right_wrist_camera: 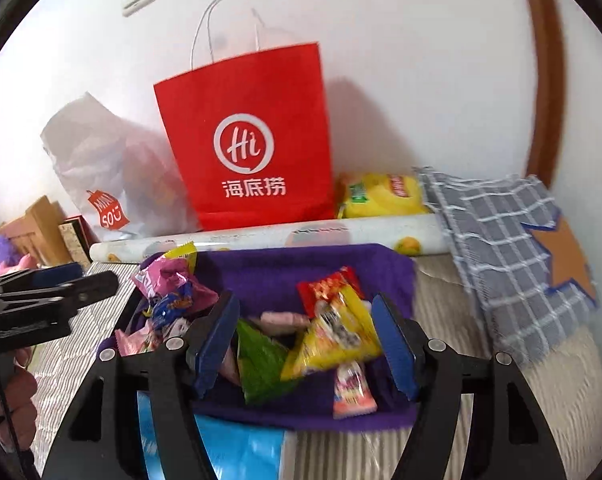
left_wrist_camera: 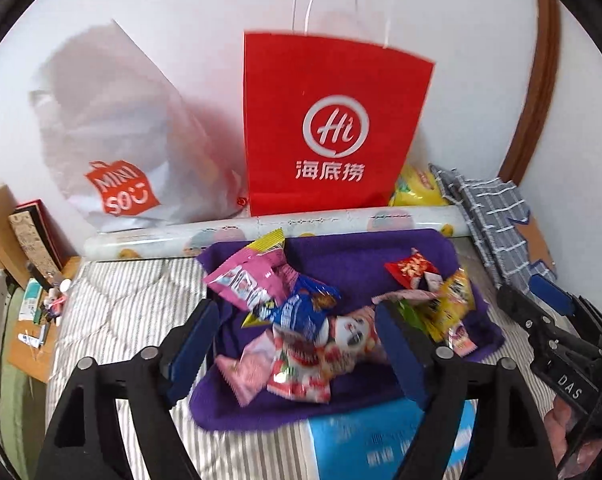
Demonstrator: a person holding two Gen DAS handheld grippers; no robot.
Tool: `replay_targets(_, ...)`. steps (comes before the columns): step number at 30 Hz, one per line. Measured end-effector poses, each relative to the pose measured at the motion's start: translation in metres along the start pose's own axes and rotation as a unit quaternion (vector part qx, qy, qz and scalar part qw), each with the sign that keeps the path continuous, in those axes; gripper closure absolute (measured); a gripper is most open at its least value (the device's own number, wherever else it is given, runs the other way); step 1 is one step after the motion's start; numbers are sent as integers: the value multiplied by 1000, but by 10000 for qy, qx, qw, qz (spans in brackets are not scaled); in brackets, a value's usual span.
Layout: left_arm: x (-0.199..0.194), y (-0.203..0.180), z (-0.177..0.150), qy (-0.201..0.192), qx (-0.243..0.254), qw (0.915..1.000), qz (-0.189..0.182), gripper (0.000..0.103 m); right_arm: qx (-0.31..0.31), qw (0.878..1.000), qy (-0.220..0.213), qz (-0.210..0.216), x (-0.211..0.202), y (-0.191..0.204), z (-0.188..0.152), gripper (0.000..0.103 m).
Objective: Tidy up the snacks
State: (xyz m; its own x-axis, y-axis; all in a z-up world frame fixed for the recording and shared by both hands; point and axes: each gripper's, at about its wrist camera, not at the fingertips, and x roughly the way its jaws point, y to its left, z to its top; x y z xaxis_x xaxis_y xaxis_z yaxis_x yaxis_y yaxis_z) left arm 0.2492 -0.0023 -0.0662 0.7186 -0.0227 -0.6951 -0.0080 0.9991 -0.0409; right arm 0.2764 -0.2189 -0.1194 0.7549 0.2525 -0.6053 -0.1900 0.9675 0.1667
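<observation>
A pile of small snack packets lies on a purple cloth (left_wrist_camera: pixel 353 264) (right_wrist_camera: pixel 285 268) on the striped bed. The left heap holds a pink packet (left_wrist_camera: pixel 249 276), a blue packet (left_wrist_camera: pixel 301 308) and red-white packets (left_wrist_camera: pixel 301 372). The right heap holds a yellow packet (right_wrist_camera: pixel 333 336), a green packet (right_wrist_camera: pixel 261 360), a red packet (right_wrist_camera: pixel 329 284) and a small pink packet (right_wrist_camera: pixel 351 390). My left gripper (left_wrist_camera: pixel 297 344) is open above the left heap. My right gripper (right_wrist_camera: pixel 305 344) is open above the yellow and green packets. Neither holds anything.
A red paper bag (left_wrist_camera: pixel 333 120) (right_wrist_camera: pixel 249 136) stands against the wall behind a rolled sheet (left_wrist_camera: pixel 269 228). A white Miniso bag (left_wrist_camera: pixel 117 136) leans left of it. A yellow chip bag (right_wrist_camera: pixel 381 196) and checked cloth (right_wrist_camera: pixel 501 248) lie right. A blue box (left_wrist_camera: pixel 385 440) is near me.
</observation>
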Motion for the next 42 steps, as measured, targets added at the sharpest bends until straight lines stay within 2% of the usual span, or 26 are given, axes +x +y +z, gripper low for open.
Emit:
replay_targets(6, -56, -12, -33, -295, 153, 9994, 4, 13, -34, 9987, -258, -432, -73, 5, -20, 20)
replay_targets(9, -84, -15, -53, -409, 137, 9990, -69, 8, -52, 9987, -214, -459, -103, 7, -31, 19)
replay_targets(11, -96, -15, -63, -450, 104, 9989, -105, 6, -17, 9980, -216, -602, -123, 9, -40, 16)
replay_targets(14, -111, -17, -76, -508, 93, 9986, -97, 6, -4, 9962, -442, -756, -153, 12, -52, 4)
replay_targets(17, -127, -17, -89, -568, 60, 9984, -41, 5, 12, 9965, -522, -645, -178, 15, -63, 0)
replay_targets(23, -149, -16, -103, -698, 46, 9976, 7, 5, -13, 9978, -447, -492, -203, 29, -73, 0)
replay_targets(29, -155, -11, -109, -675, -14, 9977, 32, 4, -27, 9969, -506, -599, -214, 39, -78, 0)
replay_targets(42, -157, 1, -115, -638, -130, 9979, 63, 4, -91, 9967, -465, -662, -213, 47, -84, 0)
